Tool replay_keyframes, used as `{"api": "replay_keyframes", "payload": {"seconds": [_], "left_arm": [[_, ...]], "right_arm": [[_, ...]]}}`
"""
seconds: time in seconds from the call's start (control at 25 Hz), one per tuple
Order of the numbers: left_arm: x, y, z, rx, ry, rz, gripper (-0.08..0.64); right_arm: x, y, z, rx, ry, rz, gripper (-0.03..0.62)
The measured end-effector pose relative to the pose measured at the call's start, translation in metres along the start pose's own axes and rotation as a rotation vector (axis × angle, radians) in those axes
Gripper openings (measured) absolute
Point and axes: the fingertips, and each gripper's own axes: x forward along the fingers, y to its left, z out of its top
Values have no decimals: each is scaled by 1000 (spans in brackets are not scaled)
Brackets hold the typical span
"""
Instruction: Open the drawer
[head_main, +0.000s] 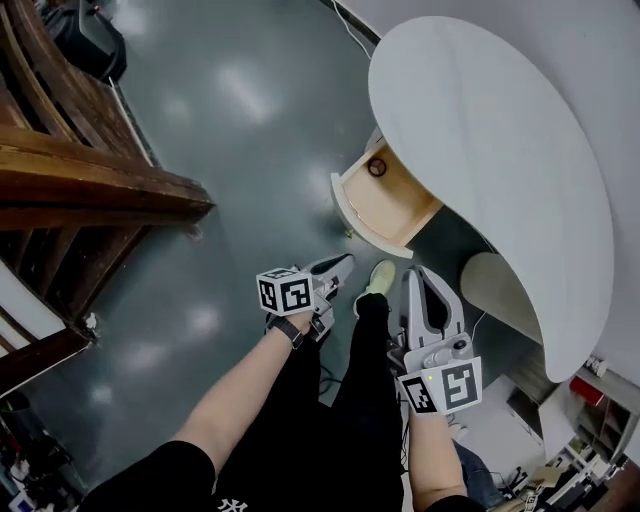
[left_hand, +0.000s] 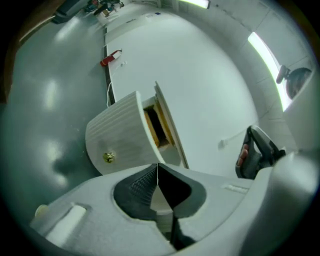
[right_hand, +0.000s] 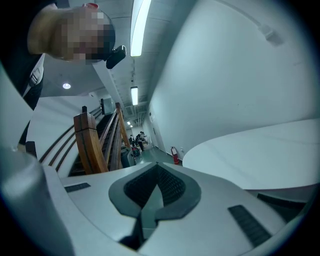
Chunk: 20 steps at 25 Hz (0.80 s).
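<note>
The drawer (head_main: 392, 205) of the white round table (head_main: 500, 140) stands pulled out, its pale wooden inside showing with a small dark ring (head_main: 378, 166) at the back. In the left gripper view its ribbed curved front (left_hand: 117, 132) carries a small brass knob (left_hand: 109, 158). My left gripper (head_main: 345, 262) hangs a little below the drawer front, apart from it, shut with nothing between its jaws (left_hand: 157, 167). My right gripper (head_main: 422, 275) is beside it under the table edge, also shut and empty (right_hand: 157, 167).
A wooden stair railing (head_main: 90, 180) fills the left side. The person's shoe (head_main: 380, 275) stands on the grey floor between the grippers. A white table leg (head_main: 500, 285) is right of the drawer. A red fire extinguisher (left_hand: 110, 57) sits far off by the wall.
</note>
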Motion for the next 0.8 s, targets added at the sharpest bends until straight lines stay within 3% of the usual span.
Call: {"api": "replay_keyframes", "payload": {"seconds": [0.28, 0.52, 0.8], "left_arm": [[-23, -114, 41, 210, 18, -112, 11], [-43, -194, 81, 265, -49, -190, 11], [-75, -278, 112, 437, -117, -214, 11]], "right_arm": [[0, 22, 50, -52, -26, 37, 15], [1, 45, 87, -94, -40, 77, 15], [-7, 70, 138, -155, -91, 86, 15]]}}
